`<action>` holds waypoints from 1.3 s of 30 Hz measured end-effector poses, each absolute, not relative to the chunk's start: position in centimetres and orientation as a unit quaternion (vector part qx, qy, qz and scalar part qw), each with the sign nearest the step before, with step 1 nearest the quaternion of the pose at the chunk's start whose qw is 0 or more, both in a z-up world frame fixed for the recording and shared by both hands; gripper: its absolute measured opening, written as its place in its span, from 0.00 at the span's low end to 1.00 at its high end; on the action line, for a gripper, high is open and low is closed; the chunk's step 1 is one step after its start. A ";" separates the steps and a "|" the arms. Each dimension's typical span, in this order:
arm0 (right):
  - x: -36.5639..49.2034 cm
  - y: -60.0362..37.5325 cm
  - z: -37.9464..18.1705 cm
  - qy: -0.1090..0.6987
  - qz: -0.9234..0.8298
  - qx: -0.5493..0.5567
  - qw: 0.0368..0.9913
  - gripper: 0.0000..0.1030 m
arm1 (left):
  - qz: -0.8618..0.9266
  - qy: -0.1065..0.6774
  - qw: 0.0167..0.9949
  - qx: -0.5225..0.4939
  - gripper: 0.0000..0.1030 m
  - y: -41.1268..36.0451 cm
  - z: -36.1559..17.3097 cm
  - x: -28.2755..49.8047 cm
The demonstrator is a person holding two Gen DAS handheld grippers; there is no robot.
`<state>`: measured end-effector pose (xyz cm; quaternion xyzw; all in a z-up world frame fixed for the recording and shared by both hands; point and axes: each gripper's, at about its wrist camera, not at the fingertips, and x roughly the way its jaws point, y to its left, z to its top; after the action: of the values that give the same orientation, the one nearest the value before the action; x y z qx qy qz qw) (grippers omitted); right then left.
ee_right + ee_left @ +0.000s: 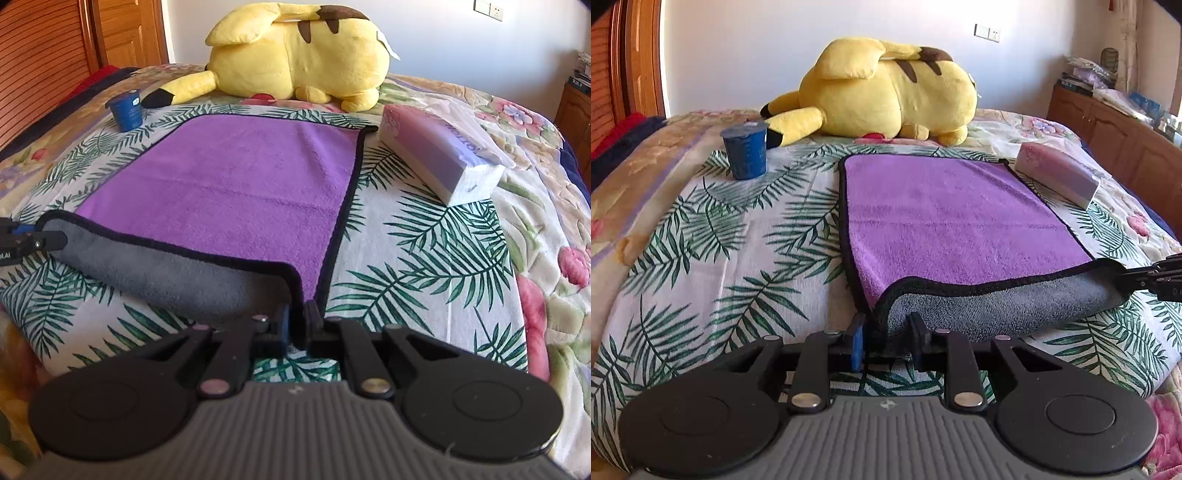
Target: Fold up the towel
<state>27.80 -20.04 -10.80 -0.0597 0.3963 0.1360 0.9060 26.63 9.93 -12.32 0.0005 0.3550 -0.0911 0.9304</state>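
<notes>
A purple towel (pixel 942 218) with a black hem and grey underside lies flat on the leaf-print bedspread; it also shows in the right wrist view (pixel 236 184). Its near edge is lifted and rolled back, showing the grey side (pixel 990 306). My left gripper (pixel 888 332) is shut on the near left corner. My right gripper (pixel 297 321) is shut on the near right corner. Each gripper shows at the edge of the other view, the right one (pixel 1156 277) and the left one (pixel 22 240).
A big yellow plush toy (pixel 886 92) lies at the far end of the bed. A blue cup (pixel 746 151) stands far left of the towel. A tissue pack (pixel 1060 173) lies at its far right. A wooden cabinet (pixel 1115 125) stands to the right.
</notes>
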 end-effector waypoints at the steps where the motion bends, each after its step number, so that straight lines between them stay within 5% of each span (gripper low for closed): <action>1: 27.7 -20.1 -10.8 0.394 0.136 -0.061 0.907 0.08 | -0.093 0.351 0.932 0.003 0.01 9.9 -12.2 26.5; 18: 27.2 -19.5 -10.5 0.370 0.140 -0.082 0.915 0.04 | -0.085 0.328 0.940 0.037 0.10 9.5 -11.5 26.1; 23: 27.1 -19.3 -10.7 0.371 0.139 -0.082 0.914 0.05 | -0.092 0.329 0.940 0.028 0.00 9.6 -11.5 26.1; 39: 27.1 -19.3 -10.9 0.366 0.139 -0.081 0.916 0.05 | -0.092 0.314 0.944 0.041 0.03 9.4 -11.3 25.8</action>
<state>27.06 -19.35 -10.86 -0.0807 0.3664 0.1394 0.9164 25.80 9.45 -11.28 0.0408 0.3138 -0.0921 0.9441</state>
